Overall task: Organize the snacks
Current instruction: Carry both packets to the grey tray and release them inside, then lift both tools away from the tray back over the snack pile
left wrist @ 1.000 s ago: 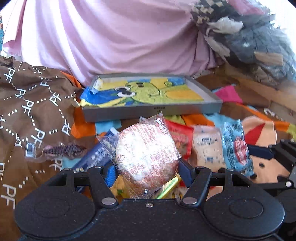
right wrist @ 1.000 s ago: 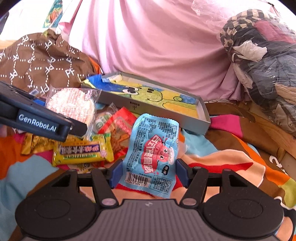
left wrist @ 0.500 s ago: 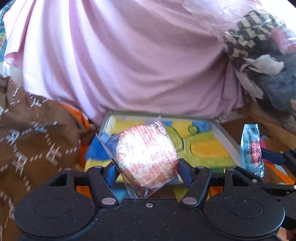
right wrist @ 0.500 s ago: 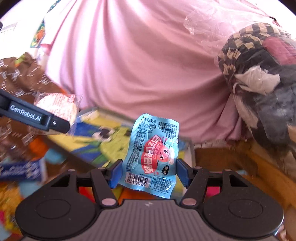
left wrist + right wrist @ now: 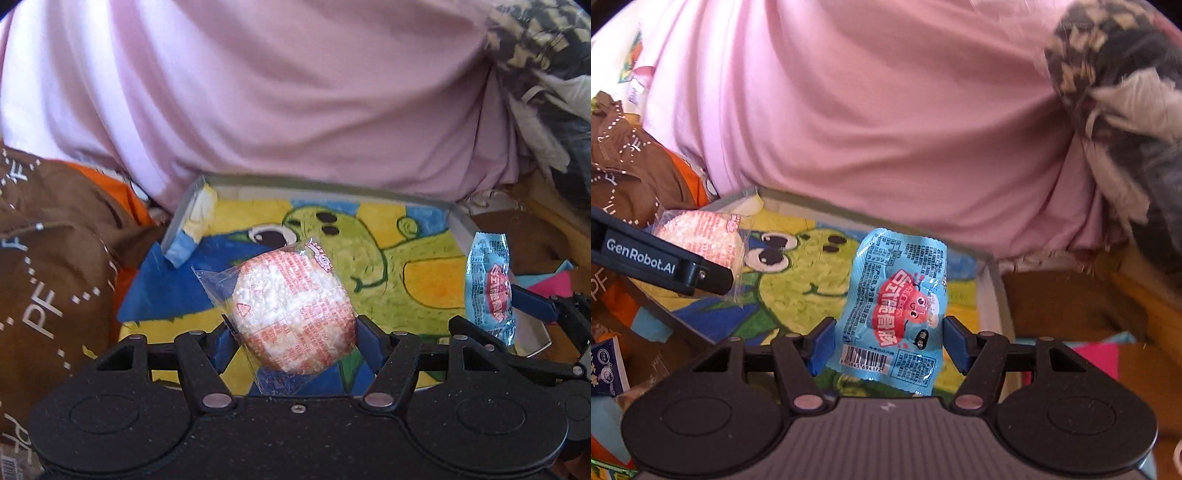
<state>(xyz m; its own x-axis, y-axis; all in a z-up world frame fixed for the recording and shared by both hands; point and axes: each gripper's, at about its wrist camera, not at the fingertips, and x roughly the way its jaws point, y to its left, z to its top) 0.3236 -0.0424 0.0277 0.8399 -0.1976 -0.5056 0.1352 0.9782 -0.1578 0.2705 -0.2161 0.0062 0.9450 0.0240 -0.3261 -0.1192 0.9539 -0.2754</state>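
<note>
Only right wrist view shows blue box (image 5: 605,365) beside tray (image 5: 993,288)

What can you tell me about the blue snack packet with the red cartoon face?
The blue packet is shiny crinkly plastic with a red cartoon face, red lettering, small print and a barcode at the bottom. It stands upright, pinched on both sides by the right gripper, held over the tray with the green cartoon picture. Nothing else appears to touch it.

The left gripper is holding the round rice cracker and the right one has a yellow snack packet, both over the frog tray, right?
Not quite: the right gripper holds a blue packet, not yellow, as the right wrist view shows. The left gripper does hold the rice cracker over the tray.
</note>
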